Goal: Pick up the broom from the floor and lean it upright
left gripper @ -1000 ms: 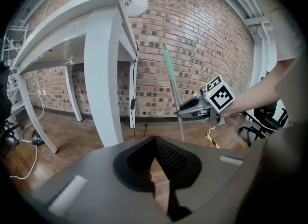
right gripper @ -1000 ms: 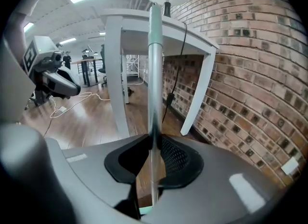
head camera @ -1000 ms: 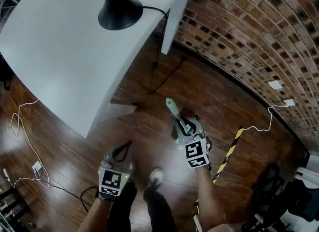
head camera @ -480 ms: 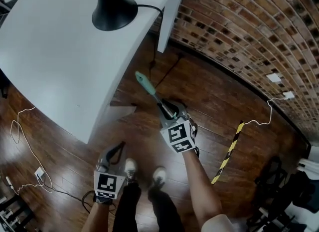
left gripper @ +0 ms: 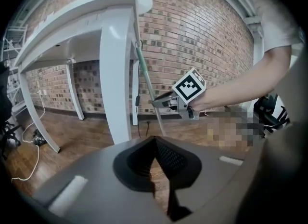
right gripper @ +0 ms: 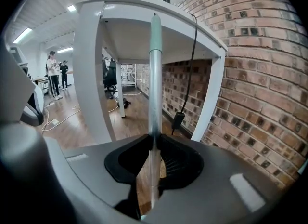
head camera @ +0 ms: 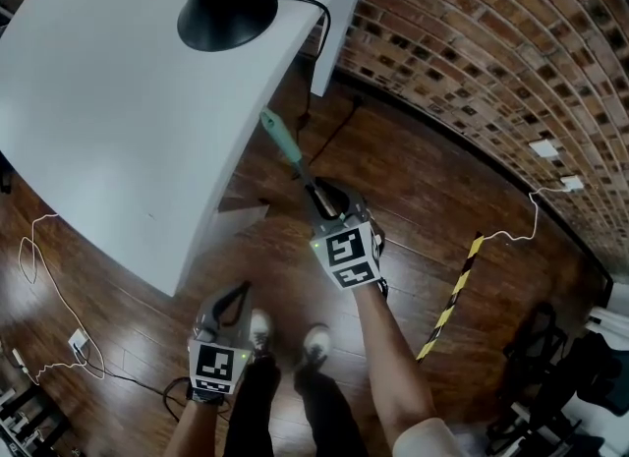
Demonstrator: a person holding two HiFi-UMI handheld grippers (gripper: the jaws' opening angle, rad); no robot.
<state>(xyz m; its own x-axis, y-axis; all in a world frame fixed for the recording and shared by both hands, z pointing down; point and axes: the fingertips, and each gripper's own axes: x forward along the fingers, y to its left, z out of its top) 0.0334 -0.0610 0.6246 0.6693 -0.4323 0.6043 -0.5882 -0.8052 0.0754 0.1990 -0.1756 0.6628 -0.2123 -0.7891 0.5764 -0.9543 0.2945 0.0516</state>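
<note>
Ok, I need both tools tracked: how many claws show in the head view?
2: left claw, shut, low by the shoes; right claw gripping the broom handle. None hidden.

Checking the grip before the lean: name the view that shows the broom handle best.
The right gripper view: the broom handle stands centre frame, clamped by the right gripper. The head view foreshortens its teal end; the left gripper view shows it thin, far off by the table leg.

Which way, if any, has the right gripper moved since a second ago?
Yes: the right gripper, holding the broom handle, moved up-left toward the white table.
</note>
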